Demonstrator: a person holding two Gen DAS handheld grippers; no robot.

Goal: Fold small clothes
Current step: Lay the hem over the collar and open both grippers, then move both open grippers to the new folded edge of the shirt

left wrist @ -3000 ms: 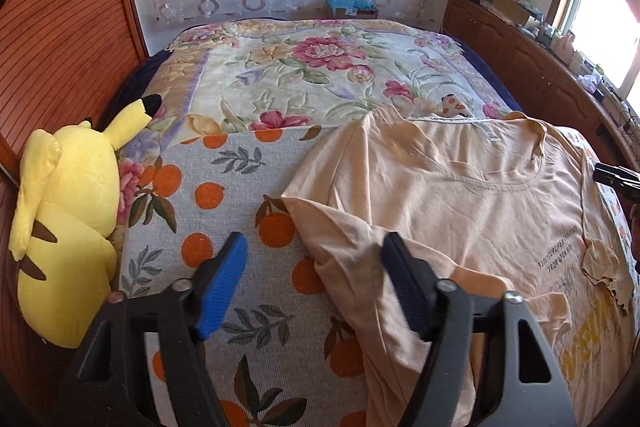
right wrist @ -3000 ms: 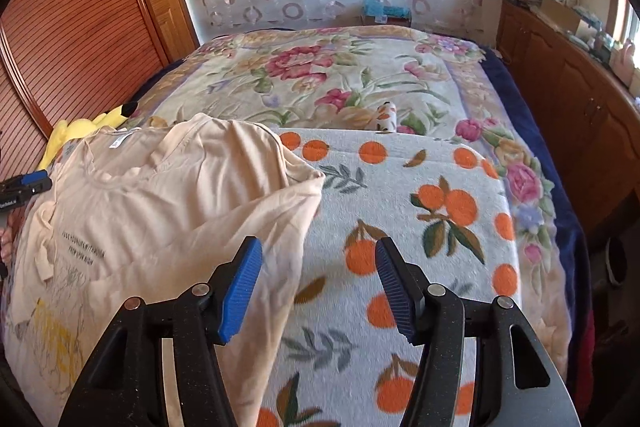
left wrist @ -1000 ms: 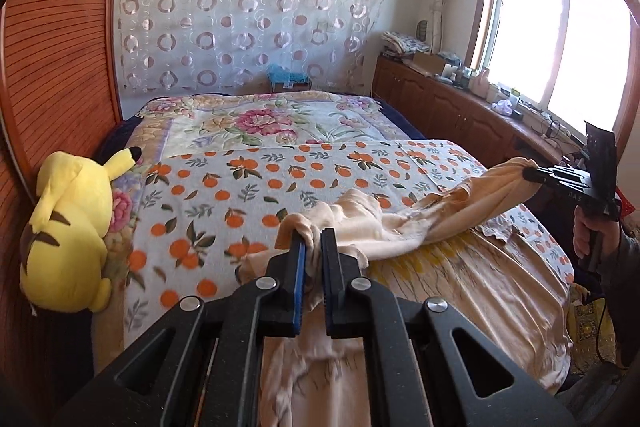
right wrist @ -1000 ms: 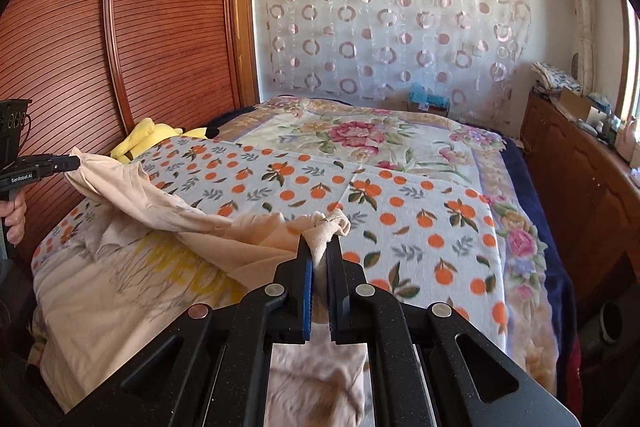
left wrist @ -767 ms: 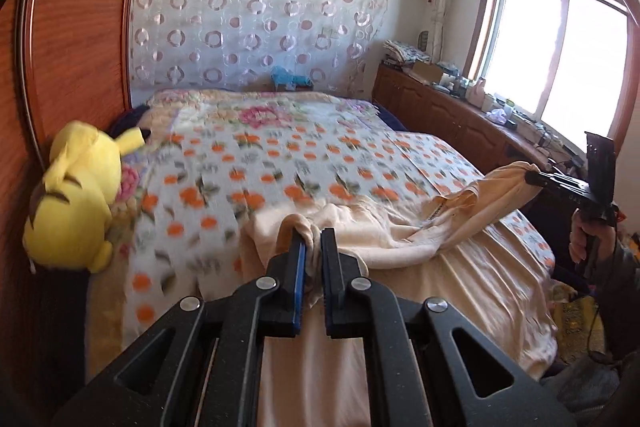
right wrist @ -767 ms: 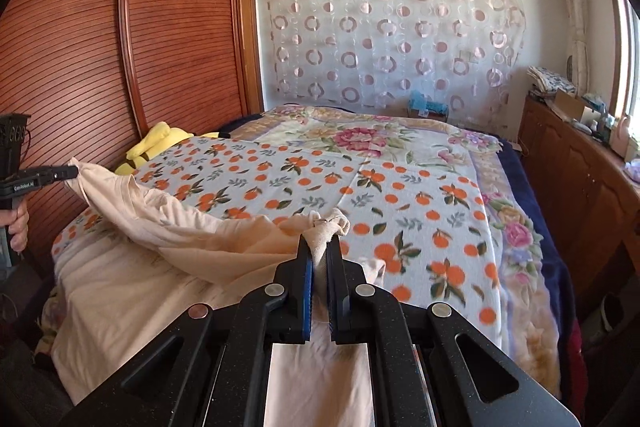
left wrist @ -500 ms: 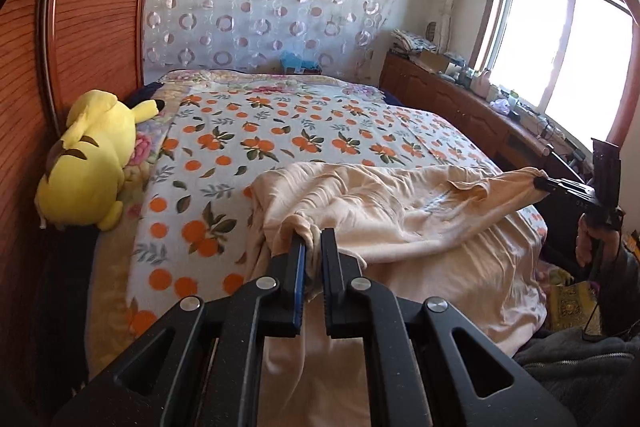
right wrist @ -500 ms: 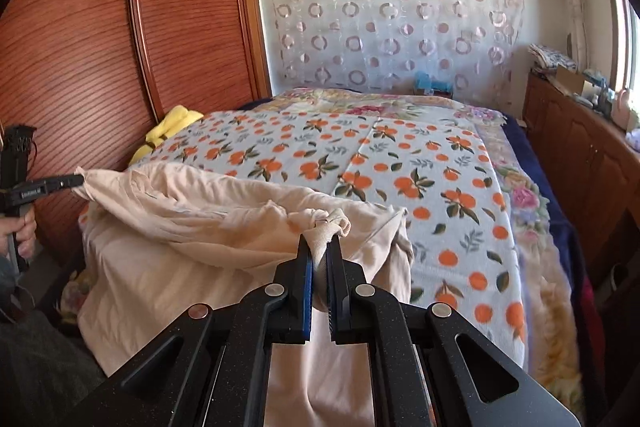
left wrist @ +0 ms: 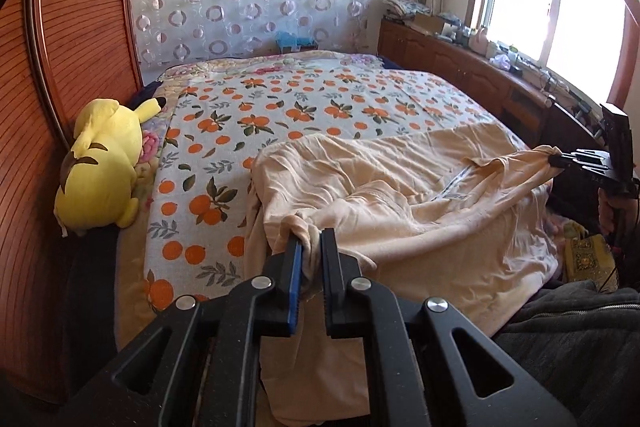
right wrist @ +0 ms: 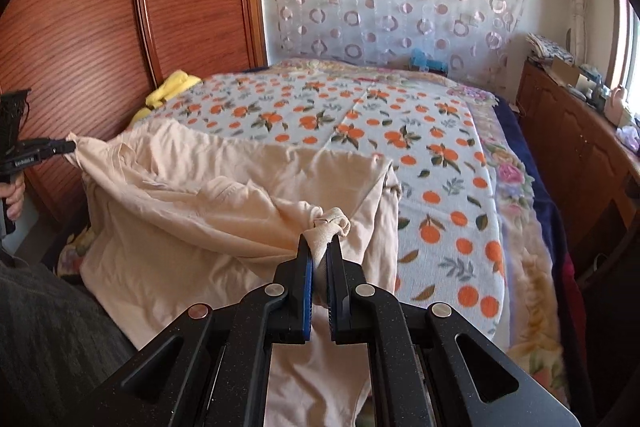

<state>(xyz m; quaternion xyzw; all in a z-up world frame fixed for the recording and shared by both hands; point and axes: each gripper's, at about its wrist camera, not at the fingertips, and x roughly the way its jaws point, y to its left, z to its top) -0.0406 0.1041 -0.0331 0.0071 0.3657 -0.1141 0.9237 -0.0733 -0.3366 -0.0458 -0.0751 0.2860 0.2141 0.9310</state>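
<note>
A peach T-shirt lies over the near end of the bed, also in the right wrist view. My left gripper is shut on a bunched corner of the shirt and holds it up at the shirt's left end. My right gripper is shut on the shirt's other bunched corner at the right end. Each gripper shows in the other's view, the right one and the left one, with the cloth stretched between them. Part of the shirt hangs over the bed's near edge.
The bed carries an orange-print cover over a floral quilt. A yellow plush toy lies at the bed's left side by a wooden wardrobe. A wooden cabinet runs under the window. My dark-clothed body is close.
Three seconds ago both grippers were open above the flat shirt. They closed on its corners, lifted and drew it toward the bed's near edge; the shirt has since settled lower and flatter.
</note>
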